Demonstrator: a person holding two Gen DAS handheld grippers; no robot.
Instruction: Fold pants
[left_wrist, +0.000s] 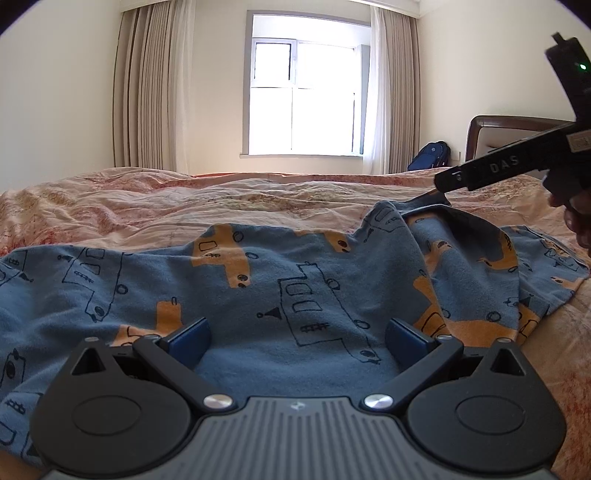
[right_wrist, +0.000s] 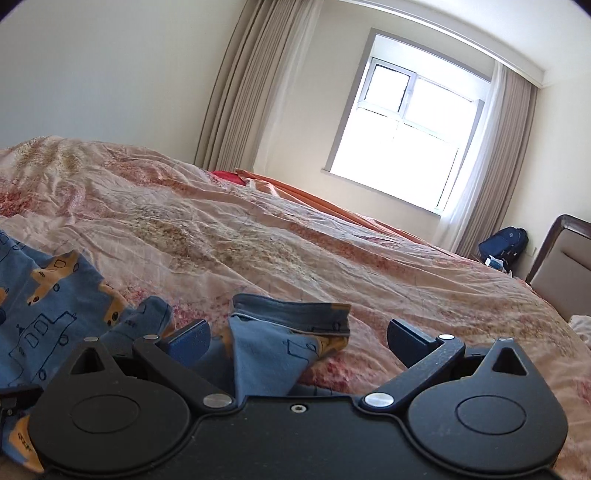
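Observation:
Blue pants (left_wrist: 295, 280) with orange and outlined vehicle prints lie spread across the bed. My left gripper (left_wrist: 297, 339) is open low over the middle of the cloth, nothing between its pads. The right gripper's black body (left_wrist: 517, 162) shows at the right of the left wrist view, its tip at a raised peak of cloth. In the right wrist view my right gripper (right_wrist: 297, 338) is open, and a folded edge of the pants (right_wrist: 291, 332) stands up between its fingers, touching neither pad. More of the pants (right_wrist: 48, 299) lie at the left.
The bed has a wrinkled pink floral cover (left_wrist: 184, 206) (right_wrist: 295, 240). A window with curtains (left_wrist: 303, 96) is behind it. A blue backpack (right_wrist: 504, 243) sits on the floor by a brown headboard (right_wrist: 565, 258) at the right.

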